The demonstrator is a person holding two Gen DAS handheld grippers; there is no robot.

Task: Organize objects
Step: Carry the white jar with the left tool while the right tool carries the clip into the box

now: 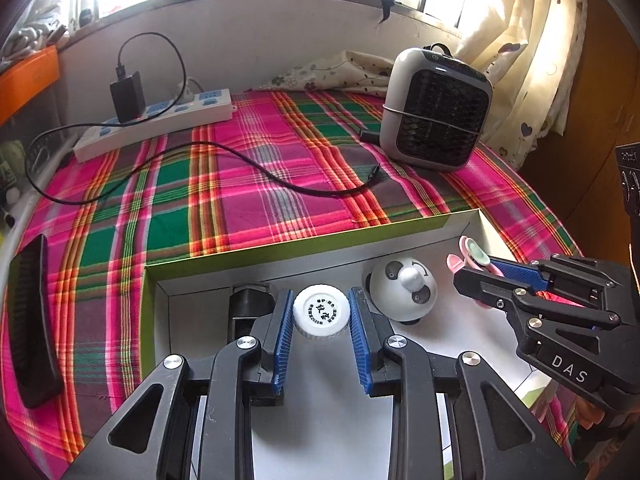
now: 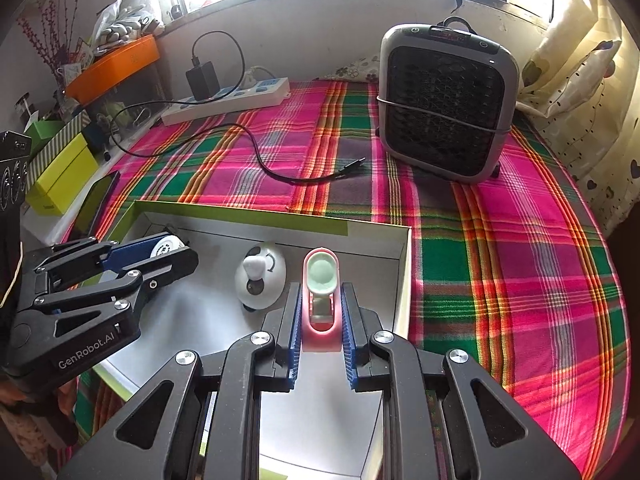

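Note:
A shallow white box with a green rim (image 1: 304, 250) (image 2: 240, 213) lies on the plaid cloth. My left gripper (image 1: 322, 316) is shut on a white round-capped bottle (image 1: 322, 311) inside the box at its left; it also shows in the right wrist view (image 2: 168, 246). My right gripper (image 2: 320, 312) is shut on a pink clip-like object with a pale green round pad (image 2: 320, 276), held inside the box at its right; it also shows in the left wrist view (image 1: 474, 254). A white panda-shaped dome (image 1: 402, 290) (image 2: 260, 276) sits in the box between the two grippers.
A grey fan heater (image 1: 436, 110) (image 2: 444, 104) stands at the back right. A white power strip with a black charger (image 1: 156, 120) (image 2: 228, 98) and its loose cable (image 1: 248, 160) lie at the back left. A black phone (image 1: 30, 320) lies at the left edge.

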